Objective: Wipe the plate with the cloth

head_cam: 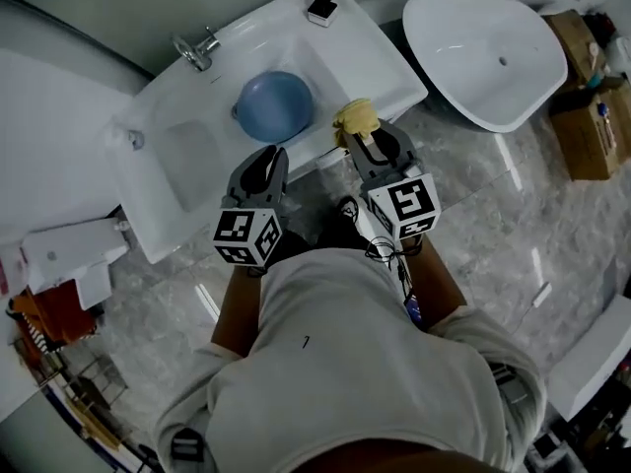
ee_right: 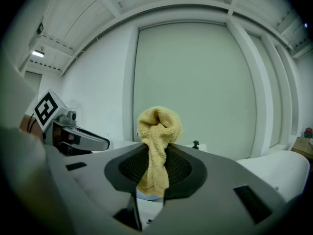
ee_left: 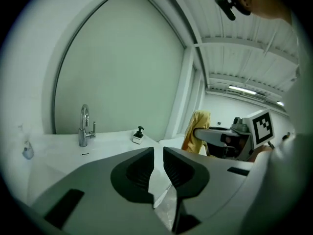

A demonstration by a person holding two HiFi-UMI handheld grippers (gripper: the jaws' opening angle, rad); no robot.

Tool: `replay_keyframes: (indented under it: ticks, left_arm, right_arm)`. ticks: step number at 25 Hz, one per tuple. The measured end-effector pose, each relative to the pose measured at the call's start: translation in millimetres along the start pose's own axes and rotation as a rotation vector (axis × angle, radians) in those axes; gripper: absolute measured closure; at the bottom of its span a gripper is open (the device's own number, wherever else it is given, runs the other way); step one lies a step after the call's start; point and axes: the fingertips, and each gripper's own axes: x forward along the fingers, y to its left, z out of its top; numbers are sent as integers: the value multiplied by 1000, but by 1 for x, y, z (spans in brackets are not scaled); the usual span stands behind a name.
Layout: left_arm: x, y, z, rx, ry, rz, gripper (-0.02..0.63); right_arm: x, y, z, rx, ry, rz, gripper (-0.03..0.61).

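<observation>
The right gripper (ee_right: pixel 155 155) clenches its fingers on the yellow cloth (head_cam: pixel 356 116), just beside the blue plate (head_cam: pixel 274 104) on the worktop (head_cam: pixel 367 59). The left gripper (ee_left: pixel 158 153), near the plate, has its fingers slightly apart and empty. Wiping apparently hasn't begun.

A blue plate (head_cam: pixel 274 105) is seen resting on the white sink (head_cam: pixel 187 170). A yellow cloth (head_cam: pixel 356 116) is held at the right gripper's (head_cam: pixel 361 138) tip, just beside the plate. The left gripper (head_cam: pixel 270 154) is held at the sink's front edge.
</observation>
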Motion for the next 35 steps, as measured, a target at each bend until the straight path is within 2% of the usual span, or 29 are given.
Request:
replay_keyframes:
  ticks: [5, 10, 15, 20, 24, 31, 35]
  left_arm:
    - [6, 32, -27, -99, 58, 117, 545]
    - [12, 85, -43, -145, 98, 203, 546]
    - [22, 141, -62, -188, 141, 207, 546]
    - [45, 195, -87, -301, 201, 172, 545]
    - [62, 223, -120, -351, 283, 142, 546]
    - [96, 248, -174, -423, 386, 163, 546]
    - [115, 267, -211, -489, 459, 223, 546]
  right_arm:
    - [48, -7, -35, 32, 101, 110, 492]
    - [104, 2, -48, 12, 157, 180, 492]
    - [151, 15, -53, -17, 215, 188, 492]
    - [197, 18, -62, -37, 306, 192, 492]
    - [230, 29, -81, -73, 395, 193, 492]
    - [267, 41, -135, -66, 577, 315, 492]
    - [284, 34, -171, 30, 675, 368, 491]
